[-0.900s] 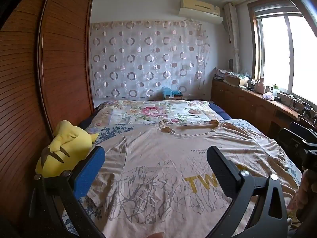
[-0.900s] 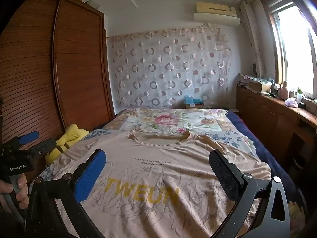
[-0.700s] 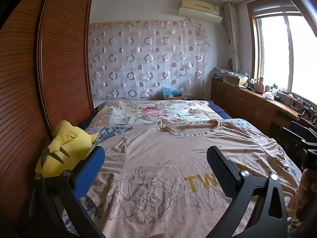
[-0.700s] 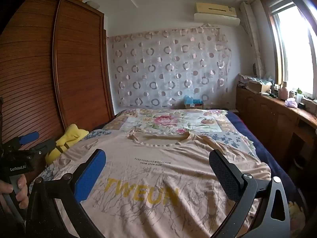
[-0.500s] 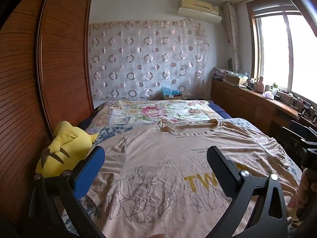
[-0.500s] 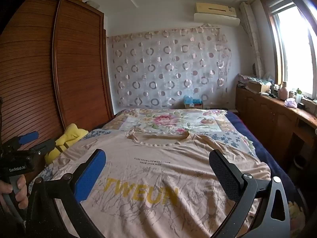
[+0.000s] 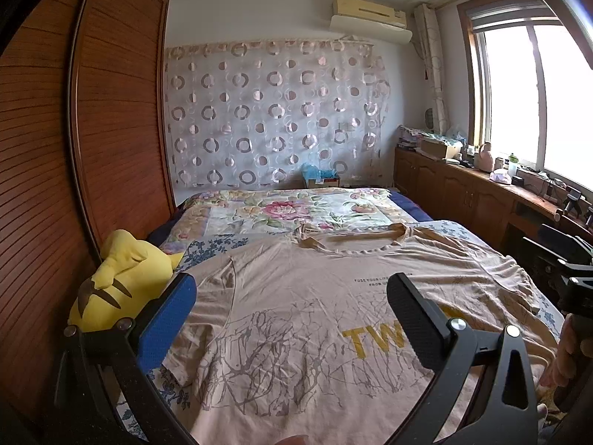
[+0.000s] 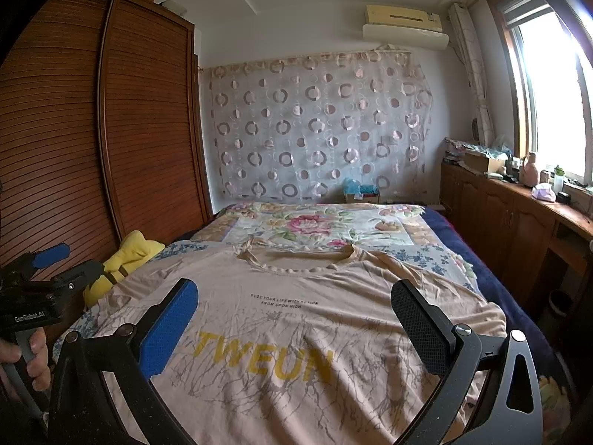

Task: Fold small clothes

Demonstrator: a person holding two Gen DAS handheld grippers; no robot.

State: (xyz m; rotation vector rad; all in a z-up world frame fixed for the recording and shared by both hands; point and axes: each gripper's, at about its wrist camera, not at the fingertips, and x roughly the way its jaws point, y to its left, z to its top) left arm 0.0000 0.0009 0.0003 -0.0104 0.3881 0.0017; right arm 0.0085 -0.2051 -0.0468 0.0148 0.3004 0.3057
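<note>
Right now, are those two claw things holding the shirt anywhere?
No. The left gripper and the right gripper both hang open above the T-shirt, with nothing between their pads.

Black gripper (image 8: 294, 328) frames — one blue pad, one black.

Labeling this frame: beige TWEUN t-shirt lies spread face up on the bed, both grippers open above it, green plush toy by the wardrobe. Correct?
One error: the plush toy is yellow, not green, as the left wrist view shows. The rest holds: the beige t-shirt lies spread face up on the bed, the toy sits by the wardrobe, and the left gripper and right gripper are both open above it.
</note>
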